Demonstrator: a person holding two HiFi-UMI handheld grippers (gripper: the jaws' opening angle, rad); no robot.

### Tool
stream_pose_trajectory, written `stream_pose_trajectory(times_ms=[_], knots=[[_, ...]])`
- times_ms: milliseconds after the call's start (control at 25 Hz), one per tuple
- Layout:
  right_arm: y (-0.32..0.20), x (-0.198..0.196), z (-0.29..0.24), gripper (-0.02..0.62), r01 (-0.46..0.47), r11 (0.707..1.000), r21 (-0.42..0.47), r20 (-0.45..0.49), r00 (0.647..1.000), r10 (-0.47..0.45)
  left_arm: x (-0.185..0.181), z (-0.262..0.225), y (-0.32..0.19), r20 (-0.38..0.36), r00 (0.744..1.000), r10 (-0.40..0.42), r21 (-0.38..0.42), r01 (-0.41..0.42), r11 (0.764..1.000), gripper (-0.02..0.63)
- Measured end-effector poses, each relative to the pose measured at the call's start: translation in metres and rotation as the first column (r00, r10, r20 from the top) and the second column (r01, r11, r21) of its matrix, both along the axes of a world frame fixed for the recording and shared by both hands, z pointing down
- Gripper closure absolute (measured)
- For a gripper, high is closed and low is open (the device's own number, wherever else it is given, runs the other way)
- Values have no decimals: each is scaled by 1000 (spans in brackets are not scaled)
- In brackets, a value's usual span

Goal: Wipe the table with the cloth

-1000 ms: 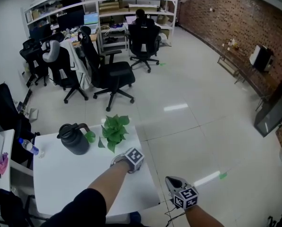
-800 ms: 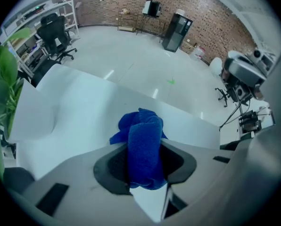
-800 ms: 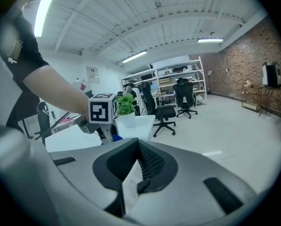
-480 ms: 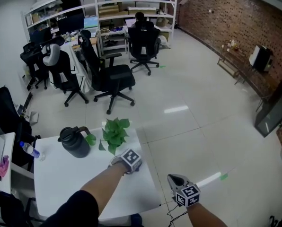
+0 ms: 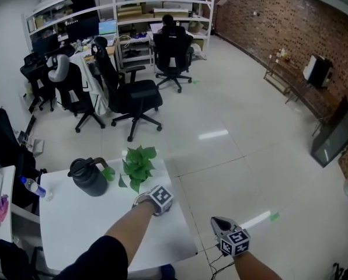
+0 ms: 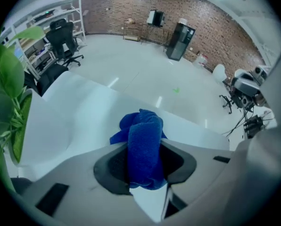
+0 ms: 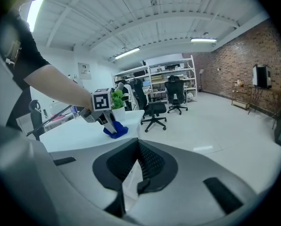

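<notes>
A blue cloth [image 6: 143,140] is bunched between the jaws of my left gripper [image 6: 144,147], which is shut on it. The cloth rests on the white table [image 6: 79,121] near its right edge. In the head view the left gripper [image 5: 160,199] is on the table [image 5: 75,220] just in front of the plant, and it hides the cloth. From the right gripper view I see the left gripper [image 7: 102,111] pressing the cloth [image 7: 116,131] onto the tabletop [image 7: 70,132]. My right gripper [image 5: 229,238] hangs over the floor, right of the table. Its jaws [image 7: 137,145] are shut with nothing between them.
A dark jug [image 5: 87,177] and a potted green plant [image 5: 136,165] stand at the table's far side. A plastic bottle [image 5: 31,185] lies near the left edge. Black office chairs [image 5: 130,95], desks and shelves stand beyond, and a person sits at a far desk.
The head view has shifted a little. Both grippers stay about where they were, with the left still shut on the cloth.
</notes>
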State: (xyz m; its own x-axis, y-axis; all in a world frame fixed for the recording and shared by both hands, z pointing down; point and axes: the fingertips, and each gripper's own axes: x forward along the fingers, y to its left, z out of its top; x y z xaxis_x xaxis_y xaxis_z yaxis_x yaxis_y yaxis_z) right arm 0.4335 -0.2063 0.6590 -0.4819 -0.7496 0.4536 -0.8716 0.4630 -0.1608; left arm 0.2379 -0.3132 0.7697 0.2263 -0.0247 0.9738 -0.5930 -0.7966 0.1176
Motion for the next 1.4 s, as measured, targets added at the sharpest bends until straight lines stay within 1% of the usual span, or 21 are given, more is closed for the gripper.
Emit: stream_pose_trajectory(times_ms=[120, 240, 440, 480, 560, 600, 680, 760, 840, 960, 1040, 1120, 1200, 1240, 1320, 1400], knots=[[-2, -17, -3, 583, 40, 999, 9, 0, 999, -40, 1, 0, 25, 25, 997, 69, -18, -68, 998, 476], [-4, -32, -9, 583, 62, 998, 20, 10, 998, -63, -2, -1, 47, 24, 995, 98, -26, -98, 995, 476], [-2, -45, -12, 583, 88, 996, 25, 15, 996, -88, 1, 1, 74, -53, 994, 90, -86, -95, 992, 476], [0, -46, -13, 583, 89, 996, 25, 17, 996, -89, 4, 0, 75, -76, 994, 79, -97, -86, 992, 477], [4, -47, -17, 583, 89, 996, 25, 23, 996, -89, 15, -11, 74, -160, 987, 17, -101, -34, 994, 477], [6, -46, -18, 583, 86, 996, 26, 26, 996, -87, 21, -20, 70, -214, 977, -22, -85, 4, 996, 477], [9, -42, -22, 583, 73, 997, 29, 32, 997, -74, 32, -44, 58, -321, 944, -82, -34, 75, 997, 477], [12, -40, -26, 583, 59, 998, 32, 35, 998, -61, 36, -68, 52, -416, 903, -110, 8, 124, 992, 477], [14, -43, -30, 583, 55, 998, 38, 36, 998, -56, 30, -88, 57, -497, 860, -117, 37, 156, 987, 477], [13, -55, -39, 583, 58, 997, 52, 37, 997, -60, -1, -110, 65, -574, 810, -120, 85, 205, 975, 476], [9, -70, -43, 583, 61, 996, 60, 37, 997, -63, -34, -120, 72, -606, 783, -144, 109, 260, 959, 477], [5, -91, -47, 583, 71, 995, 67, 34, 997, -74, -74, -127, 80, -639, 750, -173, 123, 321, 939, 477], [2, -122, -52, 583, 102, 992, 74, 25, 994, -105, -120, -132, 91, -669, 716, -201, 131, 380, 916, 477], [1, -140, -54, 583, 124, 989, 76, 17, 992, -126, -146, -133, 98, -677, 703, -216, 137, 410, 902, 476], [1, -180, -60, 583, 170, 982, 82, 8, 985, -171, -198, -135, 113, -688, 682, -249, 150, 470, 870, 476], [5, -227, -64, 583, 219, 972, 89, 21, 975, -222, -251, -137, 133, -697, 659, -282, 162, 528, 833, 476]])
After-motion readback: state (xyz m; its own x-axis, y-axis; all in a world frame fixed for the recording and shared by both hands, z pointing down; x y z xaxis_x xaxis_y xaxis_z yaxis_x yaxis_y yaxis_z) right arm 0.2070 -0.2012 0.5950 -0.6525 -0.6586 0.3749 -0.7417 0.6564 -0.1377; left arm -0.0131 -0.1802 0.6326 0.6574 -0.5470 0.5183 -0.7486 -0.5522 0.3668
